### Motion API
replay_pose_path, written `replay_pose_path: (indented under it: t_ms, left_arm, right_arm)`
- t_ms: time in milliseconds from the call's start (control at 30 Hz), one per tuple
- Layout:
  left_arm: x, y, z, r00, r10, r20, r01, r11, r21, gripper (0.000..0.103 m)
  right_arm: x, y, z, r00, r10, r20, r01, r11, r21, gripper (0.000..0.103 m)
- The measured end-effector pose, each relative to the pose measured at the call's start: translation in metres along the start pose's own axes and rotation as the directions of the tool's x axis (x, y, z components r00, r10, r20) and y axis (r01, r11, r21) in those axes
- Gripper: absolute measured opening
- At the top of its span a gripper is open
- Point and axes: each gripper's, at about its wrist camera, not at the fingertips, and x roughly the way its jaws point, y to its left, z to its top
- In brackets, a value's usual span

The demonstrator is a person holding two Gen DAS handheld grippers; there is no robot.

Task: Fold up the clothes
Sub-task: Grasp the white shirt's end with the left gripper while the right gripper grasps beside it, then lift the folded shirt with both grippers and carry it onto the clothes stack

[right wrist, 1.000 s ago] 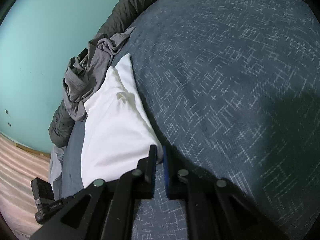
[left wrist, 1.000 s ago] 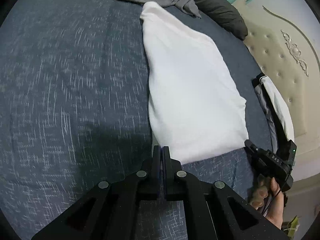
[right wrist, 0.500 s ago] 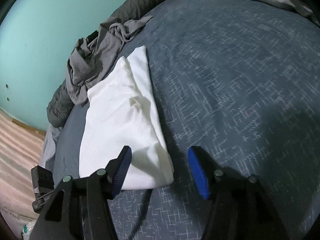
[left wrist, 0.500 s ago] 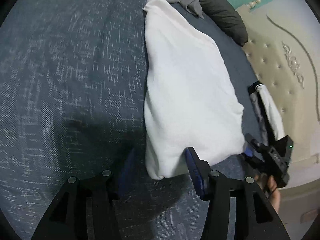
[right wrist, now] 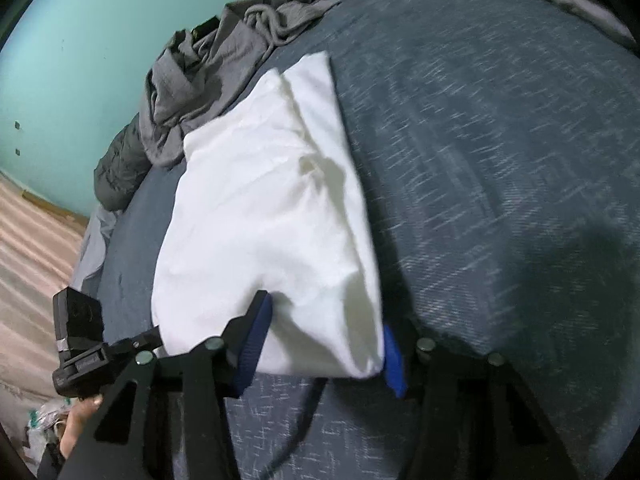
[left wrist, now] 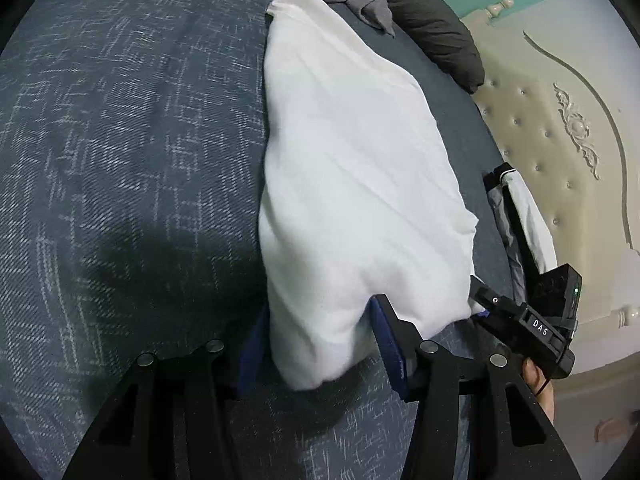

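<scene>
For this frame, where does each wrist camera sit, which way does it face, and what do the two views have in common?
Left wrist: sits behind the open left gripper, facing along the bed toward the cream headboard; the near corner of the white folded garment lies between its fingers; a hand shows.
Right wrist: sits behind the open right gripper, facing the teal wall; it straddles the garment's other near corner; a hand shows.
Shared: the white garment, grey crumpled clothing, blue bedspread, and each other's gripper.
</scene>
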Motion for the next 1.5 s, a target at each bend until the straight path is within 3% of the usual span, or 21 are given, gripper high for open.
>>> replay_pose_path:
  t_ms: [67,100,233,633,1067,1267,1500]
  left_arm:
    - [-0.001,-0.005,0.001,1.0,0.006,0.005,-0.006,1.0,0.011,0.05]
    - [-0.002,-0.007,0.001,1.0,0.01,0.008,-0.01,1.0,0.017,0.044]
    - [-0.006,-0.019,0.002,0.999,0.026,0.02,-0.027,0.999,0.041,0.029]
    - [-0.064,-0.082,0.02,0.992,0.003,0.123,-0.019,0.991,0.13,0.024]
    - [-0.161,-0.217,0.041,0.966,-0.09,0.243,0.027,0.968,0.249,0.023]
    - [-0.19,-0.283,0.042,0.954,-0.133,0.27,0.047,0.952,0.304,0.023]
    - [-0.197,-0.354,0.038,0.946,-0.179,0.269,0.072,0.928,0.367,0.023]
  right_arm:
    - [0.002,0.004,0.0,1.0,-0.003,-0.008,0.002,1.0,-0.02,0.037]
    - [0.003,0.004,0.0,1.0,0.008,-0.007,-0.008,1.0,-0.019,0.022]
    - [0.002,-0.003,0.0,0.997,0.076,-0.004,-0.075,0.996,0.049,0.015]
    - [-0.06,0.042,0.036,0.982,0.175,0.072,-0.174,0.985,-0.024,0.012]
    - [-0.213,0.111,0.098,0.964,0.201,0.176,-0.168,0.968,-0.187,0.011]
    - [-0.286,0.121,0.114,0.954,0.209,0.215,-0.16,0.961,-0.224,0.011]
    - [-0.363,0.11,0.122,0.94,0.205,0.273,-0.14,0.961,-0.238,0.011]
